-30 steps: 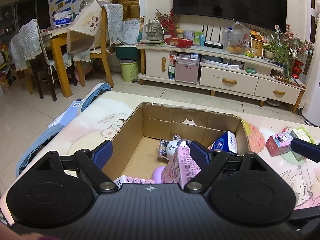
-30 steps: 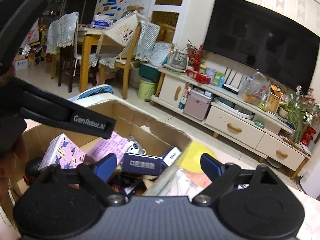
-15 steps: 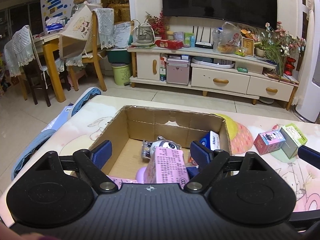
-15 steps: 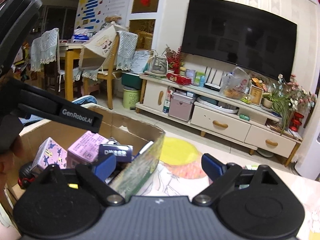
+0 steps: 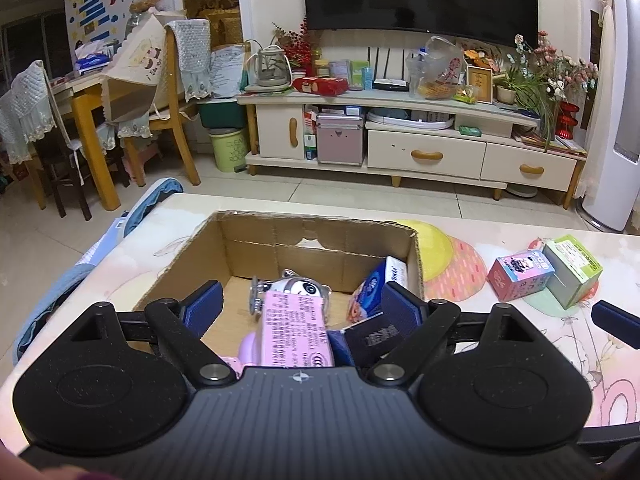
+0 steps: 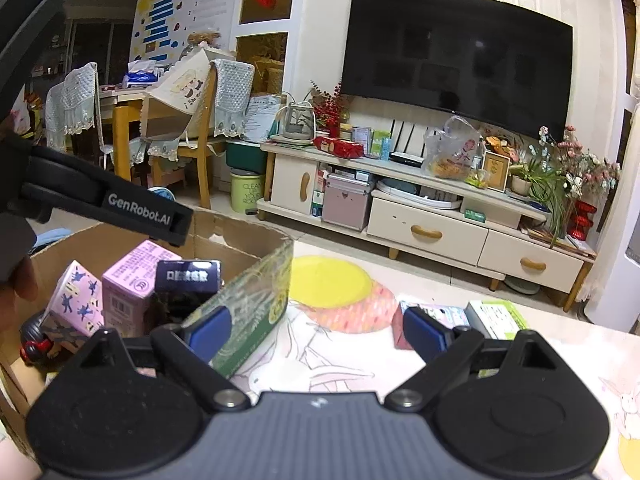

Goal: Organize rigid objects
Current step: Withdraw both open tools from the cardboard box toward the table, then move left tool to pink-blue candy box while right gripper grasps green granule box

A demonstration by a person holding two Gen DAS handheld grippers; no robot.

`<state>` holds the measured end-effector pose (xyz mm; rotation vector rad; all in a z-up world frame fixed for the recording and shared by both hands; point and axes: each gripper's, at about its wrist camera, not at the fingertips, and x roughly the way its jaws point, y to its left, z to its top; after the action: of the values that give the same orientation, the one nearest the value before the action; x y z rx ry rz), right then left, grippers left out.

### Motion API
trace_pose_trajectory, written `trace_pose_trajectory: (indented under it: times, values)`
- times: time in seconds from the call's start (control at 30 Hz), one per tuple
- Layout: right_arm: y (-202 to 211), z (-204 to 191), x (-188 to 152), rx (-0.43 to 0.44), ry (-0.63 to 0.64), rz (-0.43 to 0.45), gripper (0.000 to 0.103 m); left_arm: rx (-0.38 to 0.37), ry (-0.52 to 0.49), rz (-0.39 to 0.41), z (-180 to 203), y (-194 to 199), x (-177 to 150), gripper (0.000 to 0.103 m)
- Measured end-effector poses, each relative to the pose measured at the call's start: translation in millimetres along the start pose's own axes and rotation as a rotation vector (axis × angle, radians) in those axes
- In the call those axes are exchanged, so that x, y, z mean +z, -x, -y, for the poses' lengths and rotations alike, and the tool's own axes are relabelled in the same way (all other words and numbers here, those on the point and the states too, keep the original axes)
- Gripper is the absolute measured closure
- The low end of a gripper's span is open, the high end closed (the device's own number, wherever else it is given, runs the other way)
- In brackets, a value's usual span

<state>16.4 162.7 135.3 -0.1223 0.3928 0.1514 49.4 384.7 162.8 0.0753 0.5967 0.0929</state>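
1. Cardboard box [image 5: 320, 240]: open-topped, standing on the patterned table [image 5: 460, 216]; it serves as the landmark for all positions below.
2. Left gripper [image 5: 301, 306]: poised over the near edge of the box, jaws spread wide and empty; its pads press on nothing.
3. Pink carton [image 5: 294, 330]: inside the box, lying below and between the left gripper's fingers [image 5: 204, 306] without touching them.
4. Panda toy [image 5: 302, 287]: inside the box, just beyond the pink carton.
5. Blue-and-white packet [image 5: 380, 280]: leaning in the box's far right corner.
6. Dark navy box [image 6: 188, 277]: inside the cardboard box, propped beside the pink carton.
7. Right gripper [image 6: 318, 326]: just outside the box's right wall, jaws wide apart over bare table, gripping nothing.
8. Small pink box [image 5: 520, 274]: on the table well to the right of the cardboard box, still outside it.
9. Green-and-white box [image 5: 572, 270]: touching the small pink box on its far side from the cardboard box.
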Motion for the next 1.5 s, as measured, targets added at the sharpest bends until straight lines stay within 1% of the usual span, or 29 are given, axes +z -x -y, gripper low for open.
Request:
trace_pose_trajectory:
  times: [0.27,0.43,0.73,0.87,0.93,1.03,1.13,1.27,1.37,1.47,1.5]
  values:
    - [3,20,-14,-0.023,-0.025,-0.006,0.01,-0.026,-0.039,0.005,0,-1,-1,0.0]
    - [4,37,-30,-0.064,-0.05,-0.017,0.01,-0.051,-0.048,0.016,0,2,-2,0.0]
    - [-6,85,-66,-0.169,-0.101,-0.041,0.01,-0.109,-0.037,0.042,3,8,-7,0.0]
    - [-19,112,-78,-0.225,-0.119,-0.049,0.01,-0.143,-0.029,0.03,3,7,-9,0.0]
    - [-27,128,-82,-0.24,-0.145,-0.053,0.01,-0.161,-0.034,0.018,5,5,-9,0.0]
    - [-42,148,-83,-0.255,-0.174,-0.061,0.01,-0.172,-0.051,0.007,8,4,-10,0.0]
    - [-58,161,-80,-0.261,-0.171,-0.064,0.01,-0.178,-0.076,0.005,13,4,-11,0.0]
    - [-81,176,-73,-0.248,-0.177,-0.079,0.01,-0.195,-0.104,-0.005,19,3,-15,0.0]
    - [-95,183,-68,-0.222,-0.186,-0.084,0.01,-0.205,-0.132,-0.011,24,2,-19,0.0]
    - [-108,187,-62,-0.216,-0.183,-0.085,0.008,-0.213,-0.148,-0.016,25,0,-20,0.0]
    - [-111,188,-60,-0.212,-0.182,-0.086,0.005,-0.215,-0.149,-0.018,26,-1,-19,0.0]
